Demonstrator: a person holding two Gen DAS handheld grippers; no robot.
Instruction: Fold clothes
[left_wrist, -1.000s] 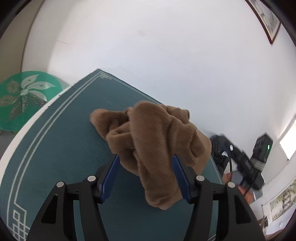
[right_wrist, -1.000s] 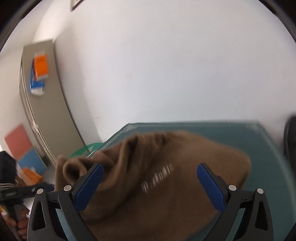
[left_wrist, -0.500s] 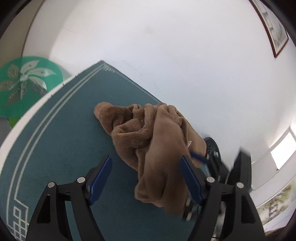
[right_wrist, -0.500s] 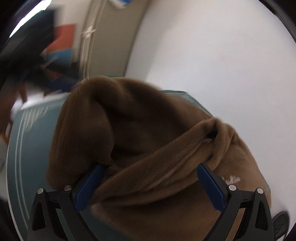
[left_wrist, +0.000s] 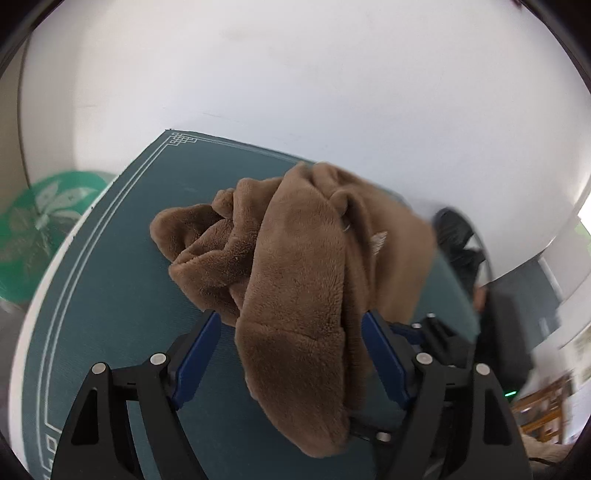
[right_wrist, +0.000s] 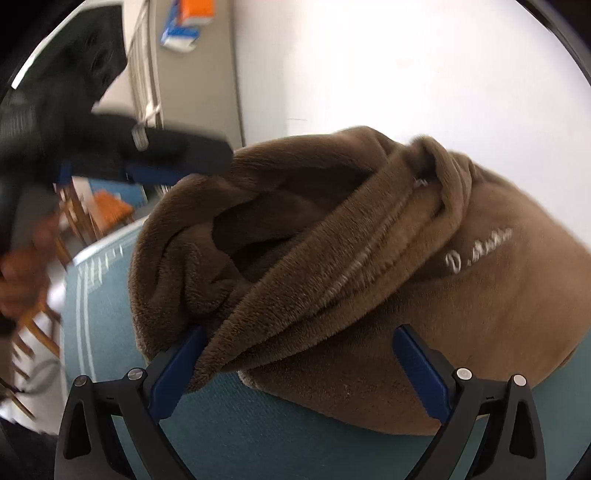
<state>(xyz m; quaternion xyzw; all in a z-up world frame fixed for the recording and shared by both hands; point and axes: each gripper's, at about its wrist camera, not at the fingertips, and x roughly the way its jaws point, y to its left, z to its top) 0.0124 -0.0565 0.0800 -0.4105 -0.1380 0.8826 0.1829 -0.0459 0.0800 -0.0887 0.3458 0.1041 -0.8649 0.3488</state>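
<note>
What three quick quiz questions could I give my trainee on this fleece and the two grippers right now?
1. True or false: the brown fleece garment lies flat and smoothed out on the teal mat.
2. Multiple choice: in the right wrist view, the white embroidered lettering sits (A) on the teal mat, (B) on the garment's right side, (C) on the wall.
3. Fill in: the fingers of the left gripper and of the right gripper stand ____ with fleece between them.

Key: 1 false, it is bunched in a heap. 2 B. 3 apart (open), not clamped on the cloth.
</note>
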